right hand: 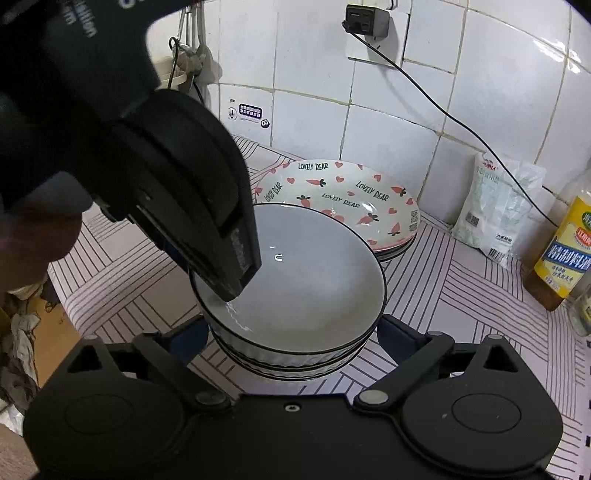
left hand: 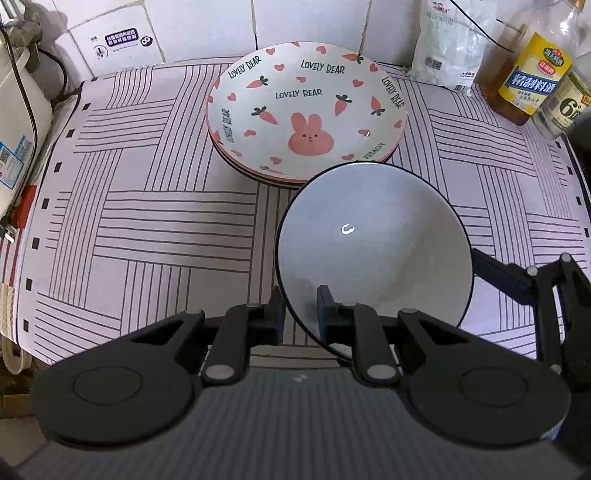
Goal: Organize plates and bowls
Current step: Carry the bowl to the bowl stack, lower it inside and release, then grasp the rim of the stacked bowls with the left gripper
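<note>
A grey bowl with a black rim (left hand: 373, 243) sits on top of a stack of ribbed white bowls (right hand: 288, 360) on the striped cloth. My left gripper (left hand: 300, 306) is shut on the top bowl's near rim, one finger inside and one outside; in the right wrist view the left gripper (right hand: 236, 284) reaches in from the upper left. My right gripper (right hand: 293, 334) stands open, its blue pads on either side of the bowl stack and slightly apart from it. Behind the bowls lies a stack of plates (left hand: 306, 110) printed with carrots, hearts and a pink rabbit.
Against the tiled wall at the right stand a white bag (right hand: 495, 206) and a yellow-labelled oil bottle (right hand: 565, 251). A black cable runs down from a wall socket (right hand: 365, 20). A white appliance (left hand: 18, 122) sits at the far left edge of the cloth (left hand: 147, 221).
</note>
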